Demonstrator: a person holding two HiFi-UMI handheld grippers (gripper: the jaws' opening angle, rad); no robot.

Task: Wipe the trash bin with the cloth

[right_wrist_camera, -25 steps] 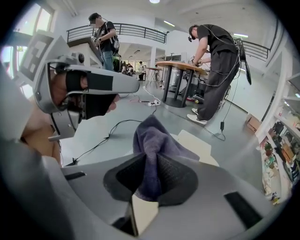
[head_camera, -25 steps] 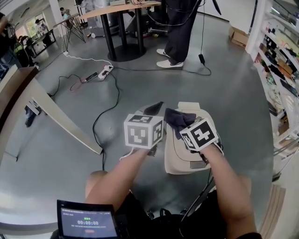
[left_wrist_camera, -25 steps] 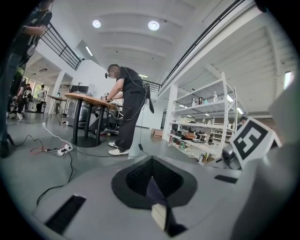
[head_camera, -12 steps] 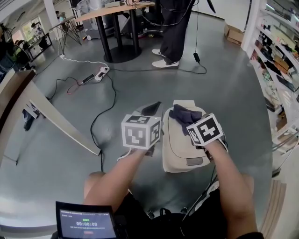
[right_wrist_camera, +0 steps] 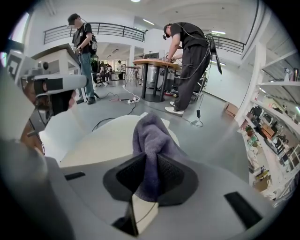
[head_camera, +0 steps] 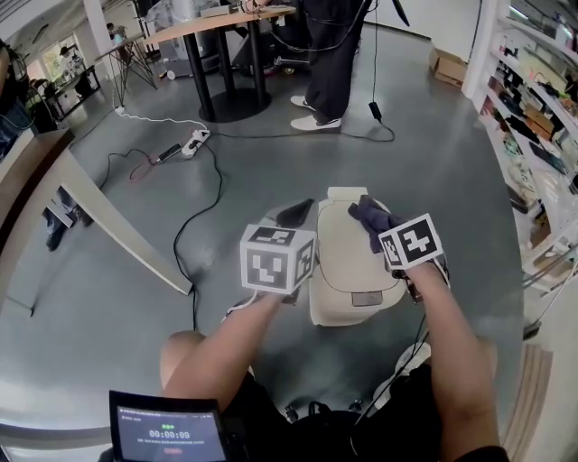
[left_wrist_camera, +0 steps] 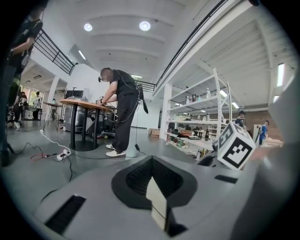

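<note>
- Cream plastic makes up the trash bin (head_camera: 348, 262), a smooth, rounded body with a domed lid and a small grey tab on the side nearest the person; it stands on the floor (head_camera: 117, 298).
- Grey and glossy, that floor throws back the ceiling lights.
- Dark purple-blue and fuzzy like towelling, the cloth (head_camera: 370, 215) lies bunched on the far right part of the lid, rising to a soft peak in the right gripper view (right_wrist_camera: 150, 136).
- Black cable (head_camera: 194, 226) loops over the floor left of the bin, running toward a white power strip (head_camera: 197, 140).
- Farther off, a wooden worktop (head_camera: 226, 18) stands on 2 black columns with a round foot, and a person in dark trousers and white shoes (head_camera: 312, 101) stands beside it.
- Open shelving (head_camera: 533, 99) packed with small goods lines the right side, a cardboard box (head_camera: 450, 65) sits on the floor near it, and a pale slanted panel (head_camera: 108, 226) crosses the left.
- A dark screen (head_camera: 167, 431) shows at the bottom edge, by the person's knee.
- The right claw (head_camera: 384, 236) is closed tight on a fold of the cloth, which wells up out of the ribbed black pads (right_wrist_camera: 136, 173) and drapes forward onto the lid.
- The left claw (head_camera: 294, 215) hovers just beside the bin's left edge; whether it touches cannot be told. In its own view (left_wrist_camera: 151, 174) the 2 jaws meet with nothing between them.
</note>
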